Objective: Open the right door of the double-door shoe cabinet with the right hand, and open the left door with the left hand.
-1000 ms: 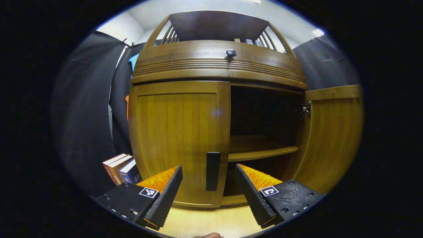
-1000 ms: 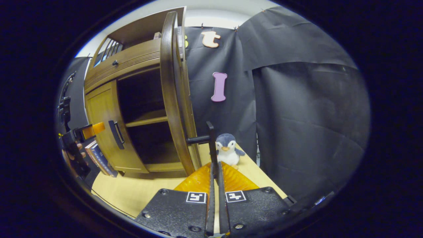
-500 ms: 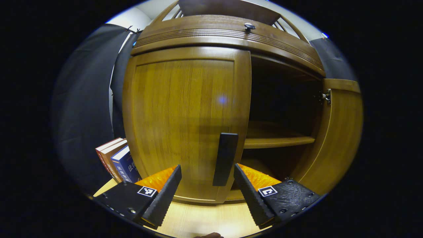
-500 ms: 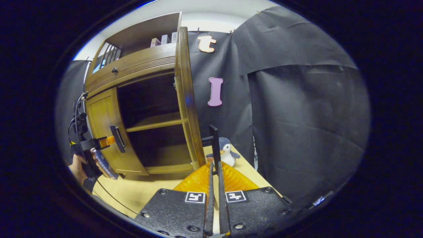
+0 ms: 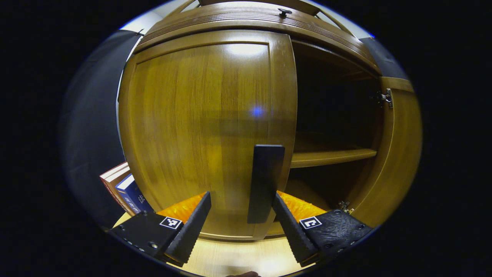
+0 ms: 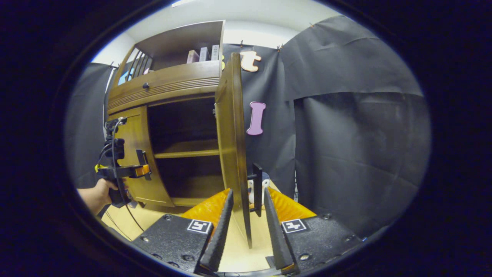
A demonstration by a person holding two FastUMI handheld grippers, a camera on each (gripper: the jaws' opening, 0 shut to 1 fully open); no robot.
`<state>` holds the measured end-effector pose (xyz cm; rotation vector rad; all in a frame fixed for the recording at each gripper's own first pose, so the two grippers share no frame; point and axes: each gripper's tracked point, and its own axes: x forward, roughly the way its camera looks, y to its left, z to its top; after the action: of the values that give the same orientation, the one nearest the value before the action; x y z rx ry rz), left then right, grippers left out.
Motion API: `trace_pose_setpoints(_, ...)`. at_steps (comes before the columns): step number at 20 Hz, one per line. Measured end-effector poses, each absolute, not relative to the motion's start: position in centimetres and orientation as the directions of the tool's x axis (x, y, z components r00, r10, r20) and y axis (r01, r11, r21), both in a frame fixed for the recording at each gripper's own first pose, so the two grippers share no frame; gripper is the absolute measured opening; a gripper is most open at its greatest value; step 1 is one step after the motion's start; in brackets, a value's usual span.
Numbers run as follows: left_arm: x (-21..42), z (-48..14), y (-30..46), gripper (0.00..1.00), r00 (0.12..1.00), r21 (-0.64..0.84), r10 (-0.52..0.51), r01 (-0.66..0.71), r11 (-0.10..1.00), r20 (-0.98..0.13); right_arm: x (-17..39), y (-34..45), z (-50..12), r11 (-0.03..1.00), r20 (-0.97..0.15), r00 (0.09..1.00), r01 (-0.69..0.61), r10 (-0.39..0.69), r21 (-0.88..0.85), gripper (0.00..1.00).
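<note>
At the front of the shoe cabinet (image 6: 165,82), I find the left door (image 5: 207,127) closed and the right door (image 6: 232,138) swung wide, seen edge-on in the right gripper view. My left gripper (image 5: 241,215) has its jaws spread, with the left door's dark handle (image 5: 265,182) standing between the fingers; I cannot tell whether either finger touches it. My right gripper (image 6: 248,215) is released, jaws apart, straddling the lower edge of the right door and its handle (image 6: 256,188) without clamping. Inside the cabinet a shelf (image 5: 332,157) is exposed. Left of the cabinet, books (image 5: 123,188) lean against its side.
</note>
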<state>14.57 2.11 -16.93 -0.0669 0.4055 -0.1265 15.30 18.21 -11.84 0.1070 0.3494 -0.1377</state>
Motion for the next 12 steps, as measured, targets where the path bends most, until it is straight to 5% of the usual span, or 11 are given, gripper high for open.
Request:
trace_pose_setpoints(7,15.9,-17.8,1.3,0.95,0.903,-0.091,-0.187,0.164,0.982,-0.386,15.1,18.2,-11.9,0.986,-0.343,0.931,0.153,-0.121,0.066,0.58)
trace_pose_setpoints(8,16.0,-17.8,1.0,0.78,0.903,-0.088,-0.197,0.177,0.980,-0.382,15.2,18.3,-11.8,0.987,-0.341,0.933,0.147,-0.117,0.065,0.58)
trace_pose_setpoints(9,15.8,-17.7,0.7,0.72,0.903,-0.083,-0.208,0.191,0.978,-0.377,15.2,18.4,-11.9,0.988,-0.341,0.933,0.141,-0.112,0.063,0.58)
trace_pose_setpoints(10,15.9,-17.7,0.4,0.77,0.902,-0.075,-0.216,0.203,0.976,-0.373,15.3,18.5,-11.9,0.989,-0.343,0.933,0.136,-0.107,0.061,0.58)
trace_pose_setpoints(12,16.0,-17.6,0.1,0.60,0.906,-0.056,-0.221,0.215,0.975,-0.361,15.1,18.5,-11.9,0.990,-0.346,0.933,0.128,-0.101,0.058,0.58)
